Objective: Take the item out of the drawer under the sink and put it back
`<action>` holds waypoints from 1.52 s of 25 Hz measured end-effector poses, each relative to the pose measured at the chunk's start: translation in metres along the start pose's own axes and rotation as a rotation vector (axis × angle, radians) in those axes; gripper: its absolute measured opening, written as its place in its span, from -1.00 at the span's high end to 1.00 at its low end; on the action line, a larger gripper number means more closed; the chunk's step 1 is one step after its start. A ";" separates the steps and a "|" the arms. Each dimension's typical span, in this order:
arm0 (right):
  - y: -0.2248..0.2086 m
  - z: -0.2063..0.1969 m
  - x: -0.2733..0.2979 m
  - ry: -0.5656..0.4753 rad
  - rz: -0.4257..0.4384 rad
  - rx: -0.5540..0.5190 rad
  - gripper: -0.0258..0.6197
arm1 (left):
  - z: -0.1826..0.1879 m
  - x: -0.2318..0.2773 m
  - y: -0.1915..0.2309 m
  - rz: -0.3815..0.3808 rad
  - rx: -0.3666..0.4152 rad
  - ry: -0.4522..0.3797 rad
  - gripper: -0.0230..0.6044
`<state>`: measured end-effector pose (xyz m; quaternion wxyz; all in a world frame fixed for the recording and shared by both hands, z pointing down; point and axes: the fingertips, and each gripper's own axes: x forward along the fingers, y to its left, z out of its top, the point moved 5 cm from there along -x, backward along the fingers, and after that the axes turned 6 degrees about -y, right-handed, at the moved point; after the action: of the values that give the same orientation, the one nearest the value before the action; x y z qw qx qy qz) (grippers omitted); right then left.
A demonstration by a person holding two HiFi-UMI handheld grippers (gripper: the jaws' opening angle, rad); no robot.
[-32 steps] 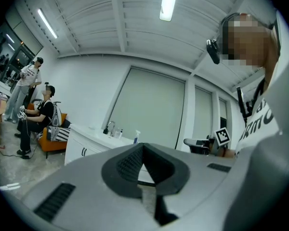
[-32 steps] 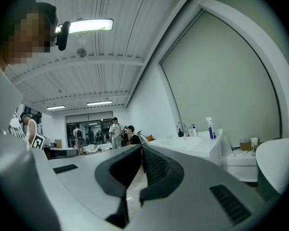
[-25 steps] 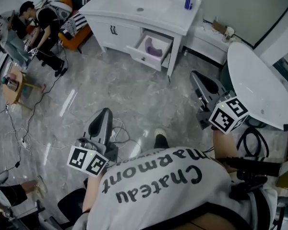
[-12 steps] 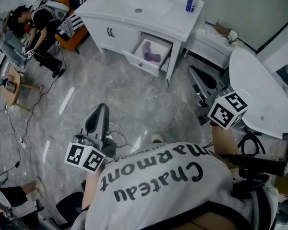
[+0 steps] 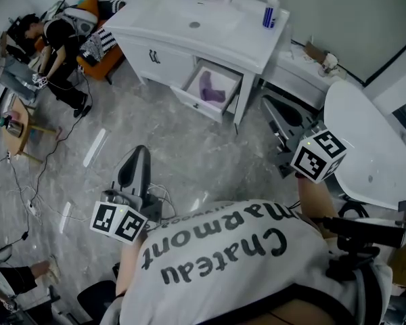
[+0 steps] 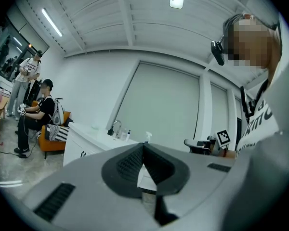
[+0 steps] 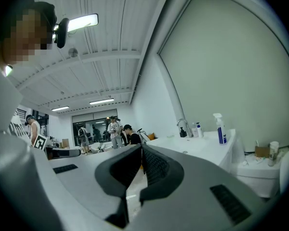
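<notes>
A white sink vanity (image 5: 189,26) stands at the far side of the floor. Its drawer (image 5: 189,95) under the basin is pulled out, and a purple item (image 5: 213,89) lies inside. My left gripper (image 5: 142,150) is held level over the floor, well short of the drawer, jaws shut and empty. My right gripper (image 5: 266,101) is shut and empty too, just right of the vanity's corner. In the left gripper view the left gripper (image 6: 143,147) points at the vanity (image 6: 86,143). In the right gripper view the right gripper (image 7: 142,148) shows closed tips beside the countertop (image 7: 202,146).
A blue spray bottle (image 5: 268,11) and small bottles stand on the countertop. A low white unit (image 5: 298,73) and a big white rounded fixture (image 5: 365,141) fill the right. People sit by an orange seat (image 5: 95,53) at the left; cables (image 5: 27,175) trail on the floor.
The vanity and open drawer have come nearer in the head view as the person walks forward. Both grippers have advanced toward the vanity, still shut.
</notes>
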<state>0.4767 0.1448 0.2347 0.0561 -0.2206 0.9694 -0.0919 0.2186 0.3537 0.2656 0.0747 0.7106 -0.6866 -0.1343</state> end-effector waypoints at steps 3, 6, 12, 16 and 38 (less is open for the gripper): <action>-0.012 -0.001 0.004 0.003 0.002 0.030 0.88 | -0.002 0.010 -0.001 0.004 0.003 0.007 0.90; -0.019 -0.005 0.007 0.011 -0.002 0.061 0.88 | -0.004 0.017 -0.001 0.010 0.002 0.026 0.90; -0.020 -0.014 0.010 0.014 -0.012 0.101 0.88 | 0.001 0.032 -0.001 -0.008 0.013 0.050 0.90; -0.019 -0.016 0.009 0.005 -0.010 0.108 0.88 | -0.001 0.039 -0.002 -0.025 0.009 0.058 0.90; -0.023 -0.017 0.087 0.026 -0.003 0.133 0.89 | 0.017 0.114 0.059 -0.121 0.083 0.105 0.90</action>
<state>0.4054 0.0892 0.2498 0.0581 -0.2164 0.9615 -0.1588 0.1600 0.2391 0.2563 0.0727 0.7593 -0.6426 -0.0724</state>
